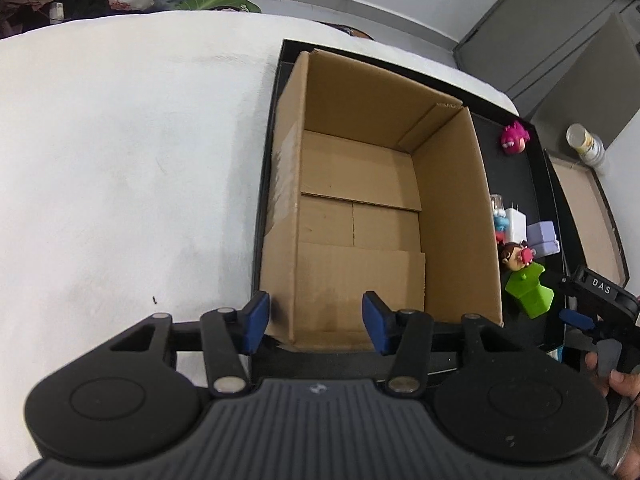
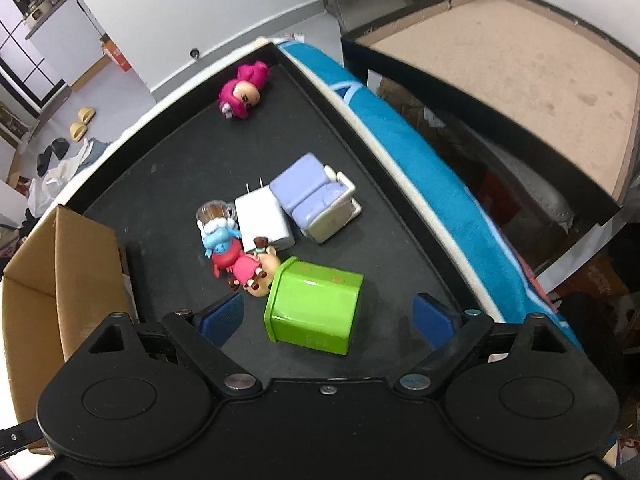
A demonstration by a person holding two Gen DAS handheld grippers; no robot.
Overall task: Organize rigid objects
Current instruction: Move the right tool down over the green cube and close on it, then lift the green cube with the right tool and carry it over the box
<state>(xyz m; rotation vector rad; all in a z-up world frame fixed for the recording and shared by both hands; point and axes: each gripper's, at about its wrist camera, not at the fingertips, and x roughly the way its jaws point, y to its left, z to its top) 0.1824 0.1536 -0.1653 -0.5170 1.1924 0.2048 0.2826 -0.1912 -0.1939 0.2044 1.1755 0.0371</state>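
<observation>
**Two grippers low over the tray, green tin nearest the right one**

Two tools share the work, and reading from the left: the left gripper (image 1: 316, 320) hangs over the near wall of the cardboard box (image 1: 360, 208), which stands open and bare inside on the black tray (image 1: 516, 168). Its blue pads are partly drawn in, one outside the near left corner and one over the near wall, and they press on nothing that can be seen; whether they are about to steady that wall cannot be told.

Further right, past the box's right wall, the loose things lie clustered on the tray floor: a small glass mug (image 2: 214, 210), a blue figure (image 2: 218, 240), a white charger (image 2: 264, 220), a lilac toy chair (image 2: 316, 200), a pink-dressed doll (image 2: 250, 270) and, well apart at the far end, a magenta figure (image 2: 242, 92).

The green tin (image 2: 314, 306) lies on its side at the near edge of that cluster, touching the doll. It sits directly ahead of the right gripper (image 2: 328, 320), whose jaws stand wide with the tin between them but untouched. The tin's long axis seems to run forward and a little leftward, roughly along the fingers, so the pads face its flat sides. I judge the right hand is plainly the nearer, and a straight drop and close should take it; the doll leaning on the tin may get nudged.
</observation>
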